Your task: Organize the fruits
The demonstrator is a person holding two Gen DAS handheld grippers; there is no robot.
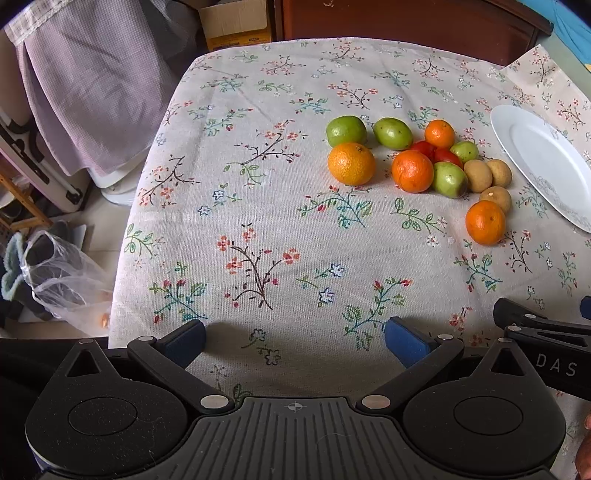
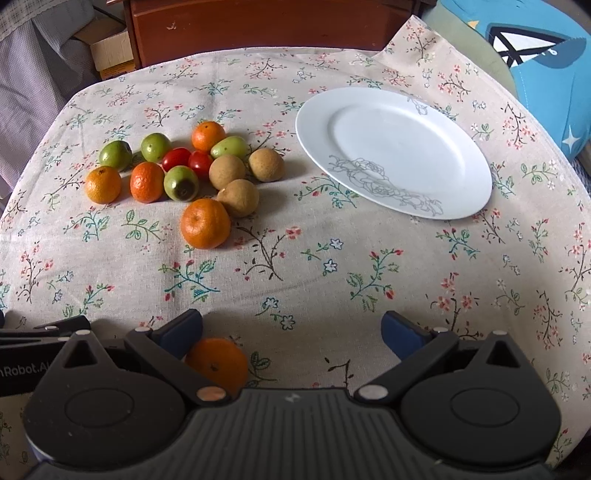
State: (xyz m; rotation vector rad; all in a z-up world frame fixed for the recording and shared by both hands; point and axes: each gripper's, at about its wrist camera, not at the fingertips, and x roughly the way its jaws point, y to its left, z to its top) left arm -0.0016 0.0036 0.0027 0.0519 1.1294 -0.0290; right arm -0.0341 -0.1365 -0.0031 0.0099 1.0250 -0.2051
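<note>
We held both low at near tabletop (image 2: pixel 295 266) edge — left gripper (image 1: pixel 295 341) wide open, empty; right gripper (image 2: pixel 291 332) wide open, gripping nothing, stray orange (image 2: pixel 218 363) just inside its left finger. Fruit pile (image 2: pixel 184 173) lay centre-left, white plate (image 2: pixel 391 110) bare, far right. Best start, we judged — centre on stray orange, close gently, carry to plate.

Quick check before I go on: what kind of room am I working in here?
Most likely a lived-in home dining spot: a table under a floral tablecloth, a white plate beside loose fruit, and household clutter nearby, such as a cardboard box and draped laundry.
</note>
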